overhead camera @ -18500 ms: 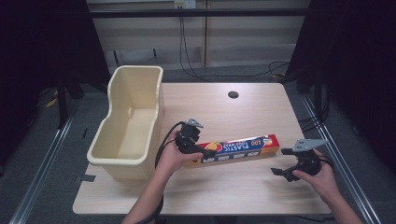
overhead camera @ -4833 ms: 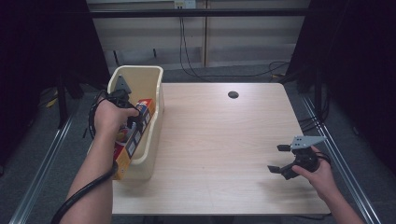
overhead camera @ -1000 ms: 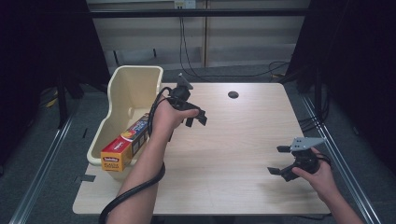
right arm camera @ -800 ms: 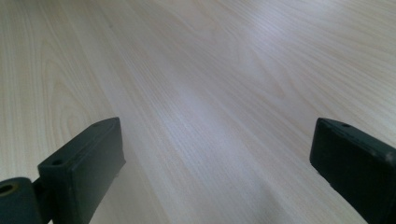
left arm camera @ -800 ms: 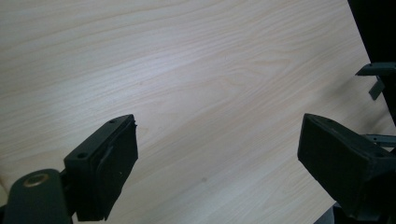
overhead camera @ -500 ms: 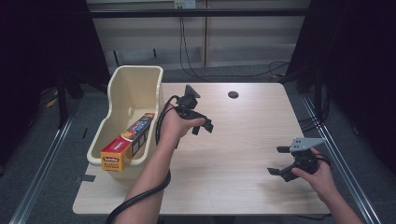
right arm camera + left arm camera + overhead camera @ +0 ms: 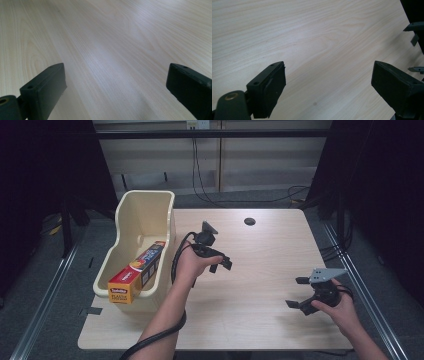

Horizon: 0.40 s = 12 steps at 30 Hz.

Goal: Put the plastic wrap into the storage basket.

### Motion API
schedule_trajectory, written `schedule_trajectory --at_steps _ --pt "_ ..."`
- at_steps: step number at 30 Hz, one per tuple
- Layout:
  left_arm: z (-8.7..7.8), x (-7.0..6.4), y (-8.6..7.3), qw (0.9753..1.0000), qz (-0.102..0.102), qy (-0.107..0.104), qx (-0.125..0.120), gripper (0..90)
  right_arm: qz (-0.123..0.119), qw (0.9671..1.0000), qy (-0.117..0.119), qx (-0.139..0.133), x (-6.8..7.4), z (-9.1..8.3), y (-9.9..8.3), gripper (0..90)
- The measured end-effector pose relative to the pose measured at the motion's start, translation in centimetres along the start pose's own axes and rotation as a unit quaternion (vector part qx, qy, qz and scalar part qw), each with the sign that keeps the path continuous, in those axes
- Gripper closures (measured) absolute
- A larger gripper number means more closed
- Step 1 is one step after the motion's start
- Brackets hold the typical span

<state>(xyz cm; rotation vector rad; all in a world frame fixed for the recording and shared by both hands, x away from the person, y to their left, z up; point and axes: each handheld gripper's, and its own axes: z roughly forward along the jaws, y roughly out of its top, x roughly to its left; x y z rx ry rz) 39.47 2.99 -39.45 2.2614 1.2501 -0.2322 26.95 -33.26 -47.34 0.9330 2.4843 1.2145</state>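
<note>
1. Two grippers are in hand over a pale wooden worktop (image 7: 260, 270), one held in each of the person's hands.
2. Seen from the high view, the left gripper (image 7: 220, 260) hangs above the worktop a little toward 10 o'clock from its middle, just beside the cream bin (image 7: 131, 220) and apart from it.
3. Its jaws stand wide apart and hold nothing; in the left gripper view (image 7: 327, 92) bare wood grain lies between the two black pads.
4. At 3 o'clock in that same view, the tips of the other gripper show at the frame's edge.
5. One long box of plastic wrap (image 7: 137, 272), yellow and orange with a dark blue band, lies inside the bin, which sits along the worktop's 9 o'clock edge.
6. The box is tilted: its near end rests up on the bin's rim at 6 o'clock and sticks out past it, while the far end dips into the bin toward 1 o'clock.
7. The right gripper (image 7: 298, 292) sits low near the worktop's 4 o'clock corner, well apart from the left one.
8. Its jaws are also spread wide and empty, with plain wood between them in the right gripper view (image 7: 113, 92).
9. One small dark round hole (image 7: 249, 221) marks the worktop near 12 o'clock.
</note>
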Motion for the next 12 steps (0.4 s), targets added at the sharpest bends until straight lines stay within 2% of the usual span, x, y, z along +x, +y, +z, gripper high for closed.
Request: schedule_trajectory --at_steps 2,6,12 --pt "0.4 0.0 -0.2 1.0 -0.003 -0.008 -0.001 12.2 -0.001 1.0 -0.002 0.004 0.0 0.1 0.0 2.3" --pt "1.0 0.1 -0.6 1.0 0.0 -0.007 0.005 12.1 -0.002 1.0 -0.001 0.005 0.1 0.2 -0.1 2.3" --pt "1.5 0.0 -1.0 0.9999 0.006 -0.009 0.0 11.9 -0.003 0.9999 -0.005 0.011 0.2 0.5 -0.3 2.3"
